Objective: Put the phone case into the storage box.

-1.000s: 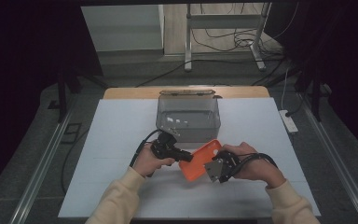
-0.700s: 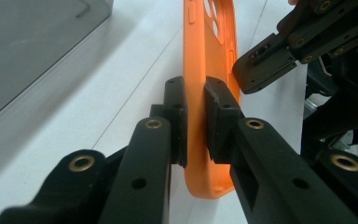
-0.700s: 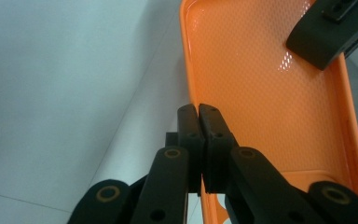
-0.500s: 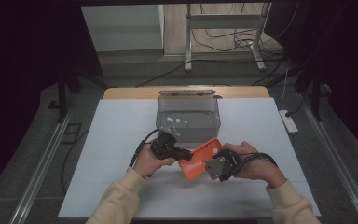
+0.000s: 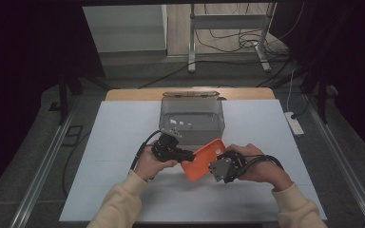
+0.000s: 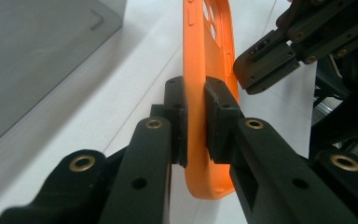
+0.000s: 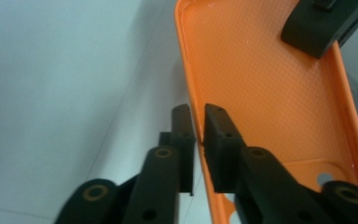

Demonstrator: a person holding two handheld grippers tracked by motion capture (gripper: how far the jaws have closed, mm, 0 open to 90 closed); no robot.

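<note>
An orange phone case [image 5: 203, 159] hangs tilted above the white table between both hands. My left gripper [image 5: 187, 156] comes from the left and is shut on one long edge; its pads [image 6: 216, 109] clamp the case [image 6: 209, 37] from both sides. My right gripper [image 5: 214, 166] comes from the right. Its jaws have just been opening and now straddle the rim of the case [image 7: 261, 84] with a thin gap, so the right gripper [image 7: 195, 112] no longer presses on it. The case's textured inside faces that camera. The left gripper's jaw [image 7: 317, 28] shows at the case's far end.
A clear plastic box [image 5: 192, 116] stands just behind the hands, near the table's far edge. The white tabletop [image 5: 114, 142] stretches to both sides. A power strip [image 5: 294, 124] lies off the table's right edge. Cables and a metal stand sit on the floor beyond.
</note>
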